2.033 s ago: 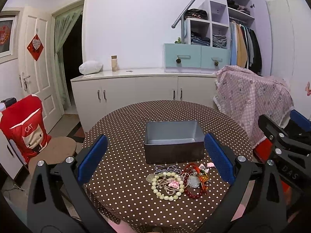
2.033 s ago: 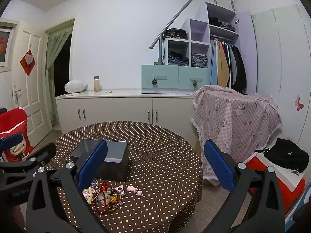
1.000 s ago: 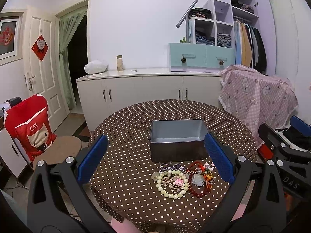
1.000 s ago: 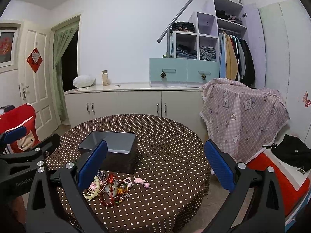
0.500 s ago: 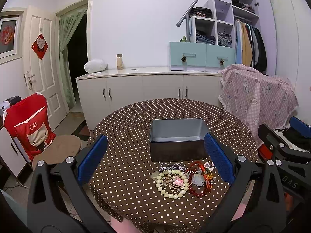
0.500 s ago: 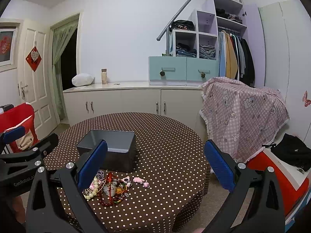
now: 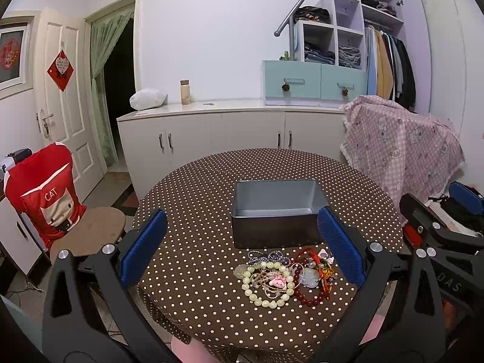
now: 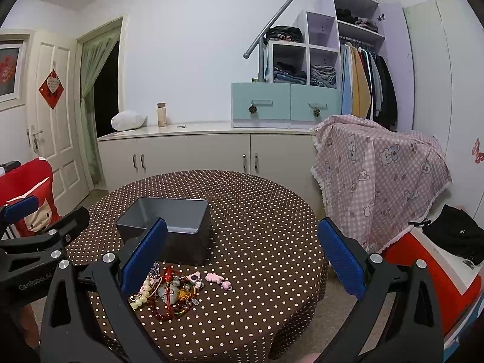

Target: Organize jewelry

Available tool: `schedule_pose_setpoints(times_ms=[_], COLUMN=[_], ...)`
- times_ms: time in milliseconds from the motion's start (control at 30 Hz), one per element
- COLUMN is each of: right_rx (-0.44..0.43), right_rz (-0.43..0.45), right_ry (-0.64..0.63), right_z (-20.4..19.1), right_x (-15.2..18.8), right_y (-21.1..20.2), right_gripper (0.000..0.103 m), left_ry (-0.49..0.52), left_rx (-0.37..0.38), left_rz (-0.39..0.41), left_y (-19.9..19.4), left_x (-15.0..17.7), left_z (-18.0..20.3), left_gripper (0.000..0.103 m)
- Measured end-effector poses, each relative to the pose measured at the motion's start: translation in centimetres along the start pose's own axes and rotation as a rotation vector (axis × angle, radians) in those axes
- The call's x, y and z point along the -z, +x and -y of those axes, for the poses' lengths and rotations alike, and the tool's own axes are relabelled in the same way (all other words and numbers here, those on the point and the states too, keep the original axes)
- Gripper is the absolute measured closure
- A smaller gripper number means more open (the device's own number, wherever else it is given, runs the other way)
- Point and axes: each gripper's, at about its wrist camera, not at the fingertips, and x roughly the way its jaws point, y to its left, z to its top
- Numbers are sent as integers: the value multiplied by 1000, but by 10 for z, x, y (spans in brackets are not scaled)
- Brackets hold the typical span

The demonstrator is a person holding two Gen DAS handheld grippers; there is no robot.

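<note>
A pile of jewelry (image 7: 284, 275) lies on the round brown polka-dot table (image 7: 196, 211), just in front of an open, empty grey metal box (image 7: 276, 211). The pile holds a pale bead bracelet (image 7: 266, 286), a dark red bead bracelet (image 7: 308, 295) and red cords. My left gripper (image 7: 242, 251) is open and empty, held above and short of the pile. My right gripper (image 8: 242, 257) is open and empty, to the right of the pile (image 8: 169, 293) and box (image 8: 169, 227). A pink charm (image 8: 218, 279) lies apart, right of the pile.
A red-covered chair (image 7: 51, 208) and stool stand left of the table. A white sideboard (image 7: 230, 127) runs along the back wall. A pink checked cloth (image 7: 402, 148) drapes furniture at right. A black bag (image 8: 456, 233) sits on a red box.
Both grippers have drawn back and risen slightly, so the table, box and pile look a little farther away. Both stay open and empty. The jewelry has not moved.
</note>
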Motion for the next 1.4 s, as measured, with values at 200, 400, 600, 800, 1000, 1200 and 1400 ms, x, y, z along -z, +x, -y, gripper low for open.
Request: schedule_pose_setpoints(times_ms=[200, 400, 600, 800, 1000, 1200, 1400], right_rx=[-9, -6, -14, -137, -192, -173, -206], right_rz=[-55, -104, -152, -217, -245, -208, -234], right_ry=[2, 4, 2, 30, -18, -141, -174], right_z=[-1, 0, -3, -7, -24, -48, -57], right_x=[9, 18, 26, 39, 52, 58, 63], right_y=[14, 27, 38, 45, 48, 49, 62], right_gripper=[7, 7, 7, 7, 7, 16, 45], left_ry=[-3, -16, -25, -29, -51, -89, -101], left_rx=[-23, -58, -71, -55, -7, 72, 153], left_rz=[-55, -105, -163, -233, -297, -349, -387], left_y=[10, 19, 30, 42, 54, 66, 73], left_x=[9, 17, 28, 41, 55, 64, 72], left_z=[-4, -16, -26, -35, -43, -48, -49], left_gripper=[6, 6, 6, 6, 6, 10, 21])
